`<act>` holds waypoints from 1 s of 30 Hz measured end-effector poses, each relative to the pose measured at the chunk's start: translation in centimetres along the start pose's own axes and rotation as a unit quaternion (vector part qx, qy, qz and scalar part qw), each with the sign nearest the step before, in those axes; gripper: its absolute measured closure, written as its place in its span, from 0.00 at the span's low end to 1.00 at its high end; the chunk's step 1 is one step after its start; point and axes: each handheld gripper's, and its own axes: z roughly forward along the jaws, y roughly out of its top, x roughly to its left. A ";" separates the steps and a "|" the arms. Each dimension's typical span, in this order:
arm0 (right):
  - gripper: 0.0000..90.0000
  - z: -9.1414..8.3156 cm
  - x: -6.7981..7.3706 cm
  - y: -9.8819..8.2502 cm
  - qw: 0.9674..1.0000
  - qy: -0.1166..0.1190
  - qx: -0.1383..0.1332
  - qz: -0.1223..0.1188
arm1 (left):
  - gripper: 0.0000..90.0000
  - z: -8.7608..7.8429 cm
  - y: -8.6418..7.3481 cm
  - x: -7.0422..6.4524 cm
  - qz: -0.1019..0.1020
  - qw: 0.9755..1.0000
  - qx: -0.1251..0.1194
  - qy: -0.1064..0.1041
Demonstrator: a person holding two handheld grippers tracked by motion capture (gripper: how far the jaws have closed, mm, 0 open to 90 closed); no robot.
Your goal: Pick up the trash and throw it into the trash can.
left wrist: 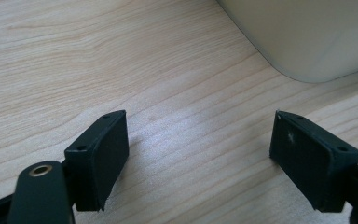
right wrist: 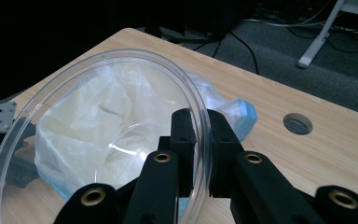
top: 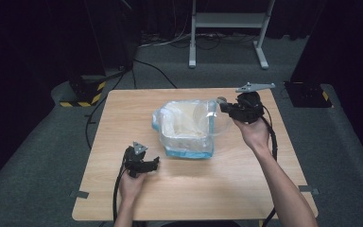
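Note:
A clear plastic bowl (top: 211,117) hangs tilted on its side over a clear bag (top: 184,128) that has blue edges and pale white contents. My right gripper (top: 223,108) is shut on the bowl's rim at the bag's right side. In the right gripper view the two jaws (right wrist: 200,135) pinch the thin rim of the bowl (right wrist: 98,116), and the bag (right wrist: 226,102) lies behind it. My left gripper (top: 154,163) rests low near the table's front left, jaws wide apart. In the left gripper view it (left wrist: 198,149) holds nothing, with the bag's pale corner (left wrist: 307,37) ahead.
The wooden table (top: 123,109) has a round cable hole (right wrist: 298,123) near its far right. Behind it stand a white frame (top: 227,28), floor cables, a yellow-and-black striped base (top: 82,97) and a black base (top: 307,92).

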 end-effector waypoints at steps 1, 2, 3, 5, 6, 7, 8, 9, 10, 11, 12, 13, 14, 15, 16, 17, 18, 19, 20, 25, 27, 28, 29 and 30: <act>0.92 0.3 0.1 0.2 1.000 0.000 0.002 0.000 | 0.21 0.0 0.0 0.0 0.000 1.000 0.000 0.000; 0.92 0.6 0.2 0.4 1.000 0.001 0.006 -0.002 | 0.21 0.0 0.0 0.0 0.000 1.000 0.001 0.000; 0.92 0.9 0.3 0.5 1.000 0.002 0.008 -0.001 | 0.22 0.0 0.0 0.0 0.000 1.000 0.001 0.000; 0.92 1.5 0.5 1.0 1.000 0.002 0.012 -0.005 | 0.21 0.0 0.0 0.0 0.000 1.000 0.001 0.000; 0.93 1.8 0.7 1.1 1.000 0.002 0.013 -0.006 | 0.21 0.0 0.0 0.0 0.000 1.000 0.001 0.000; 0.92 2.1 0.8 1.3 1.000 0.003 0.013 -0.008 | 0.21 0.0 0.0 0.0 0.000 1.000 0.001 0.000; 0.92 2.4 1.0 1.4 1.000 0.003 0.014 -0.010 | 0.21 0.0 0.0 0.0 0.000 1.000 0.000 0.001; 0.92 2.4 1.0 1.4 1.000 0.003 0.014 -0.010 | 0.21 0.0 0.0 0.0 0.000 1.000 0.000 0.001; 0.92 3.0 1.3 1.7 1.000 0.004 0.017 -0.011 | 0.22 0.0 0.0 0.0 0.000 1.000 0.001 0.000; 0.92 3.2 1.4 1.7 1.000 0.004 0.019 -0.013 | 0.21 0.0 0.0 0.0 0.001 1.000 0.001 0.000; 0.92 3.5 1.5 1.8 1.000 0.005 0.021 -0.012 | 0.21 0.0 0.0 0.0 0.001 1.000 0.001 0.000; 0.92 3.9 1.6 1.9 1.000 0.005 0.024 -0.012 | 0.21 0.0 0.0 0.0 0.000 1.000 0.001 0.000; 0.92 4.2 1.7 1.9 1.000 0.006 0.027 -0.012 | 0.21 0.0 0.0 0.0 0.001 1.000 0.001 0.000; 0.92 4.4 1.7 2.0 0.999 0.006 0.029 -0.011 | 0.21 0.0 0.0 0.0 0.000 1.000 0.001 0.000; 0.92 4.7 1.8 2.1 0.999 0.006 0.030 -0.011 | 0.21 0.0 0.0 0.0 0.000 1.000 0.001 0.000; 0.92 4.9 1.8 2.1 0.999 0.006 0.030 -0.010 | 0.21 0.0 0.0 0.0 0.000 1.000 0.001 0.000; 0.92 5.1 1.9 2.2 0.999 0.006 0.031 -0.008 | 0.22 0.0 0.0 0.0 0.000 1.000 0.001 0.000; 0.92 5.3 2.0 2.2 0.999 0.005 0.031 -0.009 | 0.21 0.0 0.0 0.0 0.000 1.000 0.001 0.000; 0.92 5.5 2.0 2.3 0.999 0.005 0.033 -0.009 | 0.21 0.0 0.0 0.0 0.000 1.000 0.001 0.000; 0.92 6.7 2.2 2.3 0.999 0.003 0.042 -0.007 | 0.22 0.0 0.0 0.0 0.000 1.000 0.000 0.000; 0.92 7.1 2.2 2.2 0.999 0.000 0.045 -0.008 | 0.22 0.0 0.0 0.0 0.000 1.000 0.000 0.000; 0.92 7.3 2.2 2.2 0.999 0.000 0.047 -0.008 | 0.21 0.0 0.0 0.0 0.000 1.000 0.000 0.000; 0.92 7.5 2.3 2.2 0.999 -0.001 0.049 -0.008 | 0.22 0.0 0.0 0.0 0.000 1.000 0.000 0.000; 0.92 7.7 2.3 2.1 0.999 -0.001 0.052 -0.005 | 0.21 0.0 0.0 0.0 0.000 1.000 0.000 0.000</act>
